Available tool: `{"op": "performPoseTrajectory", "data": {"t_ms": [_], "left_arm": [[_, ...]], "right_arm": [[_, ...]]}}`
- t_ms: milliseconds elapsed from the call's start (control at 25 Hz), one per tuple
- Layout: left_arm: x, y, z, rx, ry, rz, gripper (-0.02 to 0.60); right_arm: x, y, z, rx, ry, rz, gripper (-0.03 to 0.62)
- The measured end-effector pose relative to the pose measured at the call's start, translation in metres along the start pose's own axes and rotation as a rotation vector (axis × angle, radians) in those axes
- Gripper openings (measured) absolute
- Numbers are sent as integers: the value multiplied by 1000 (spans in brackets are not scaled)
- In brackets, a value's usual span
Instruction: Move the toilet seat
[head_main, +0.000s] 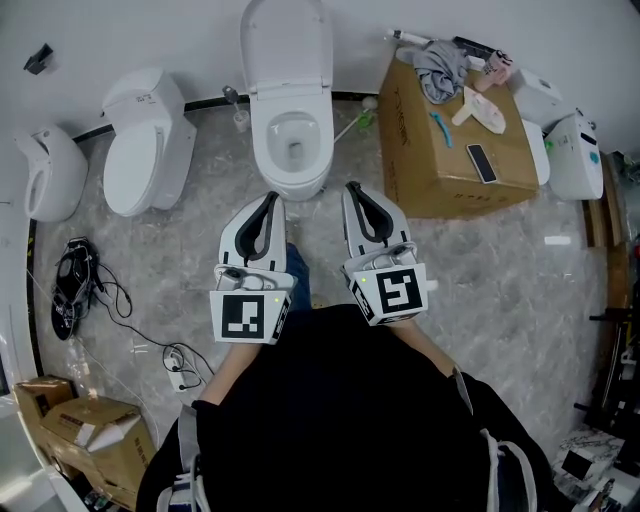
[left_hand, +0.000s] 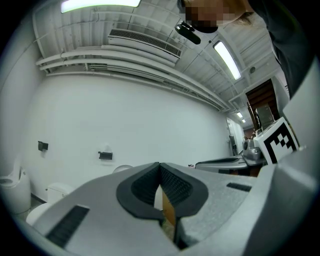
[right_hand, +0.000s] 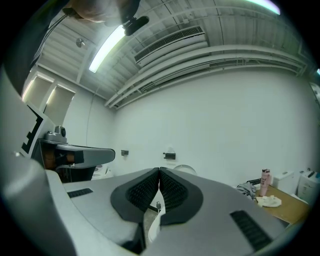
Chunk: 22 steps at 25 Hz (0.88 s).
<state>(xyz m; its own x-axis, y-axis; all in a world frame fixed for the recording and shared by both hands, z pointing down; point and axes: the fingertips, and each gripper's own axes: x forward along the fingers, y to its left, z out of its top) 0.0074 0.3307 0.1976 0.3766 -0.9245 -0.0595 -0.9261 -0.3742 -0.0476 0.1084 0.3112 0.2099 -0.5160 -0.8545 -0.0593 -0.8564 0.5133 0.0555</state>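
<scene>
The task is looking barely begun: the left gripper (head_main: 269, 200) and right gripper (head_main: 356, 192) are hanging short of the toilet seat (head_main: 260, 150), touching nothing. Only the head view is showing that seat just beyond their tips. The gripper views are showing each pair of jaws pressed together, empty, facing a white wall (left_hand: 125, 120).

No legible text, label or number anywhere.
</scene>
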Motion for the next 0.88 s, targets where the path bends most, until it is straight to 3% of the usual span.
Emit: {"op": "performPoseTrajectory", "data": {"t_ms": [360,880], "left_arm": [[59,39,-14,-10,25,-16,8],[177,130,-32,22,65,-78,8]], "right_arm": [[61,-23,-14,-2,7,-29,21],[209,-51,-22,-16,35,-26,21]]}}
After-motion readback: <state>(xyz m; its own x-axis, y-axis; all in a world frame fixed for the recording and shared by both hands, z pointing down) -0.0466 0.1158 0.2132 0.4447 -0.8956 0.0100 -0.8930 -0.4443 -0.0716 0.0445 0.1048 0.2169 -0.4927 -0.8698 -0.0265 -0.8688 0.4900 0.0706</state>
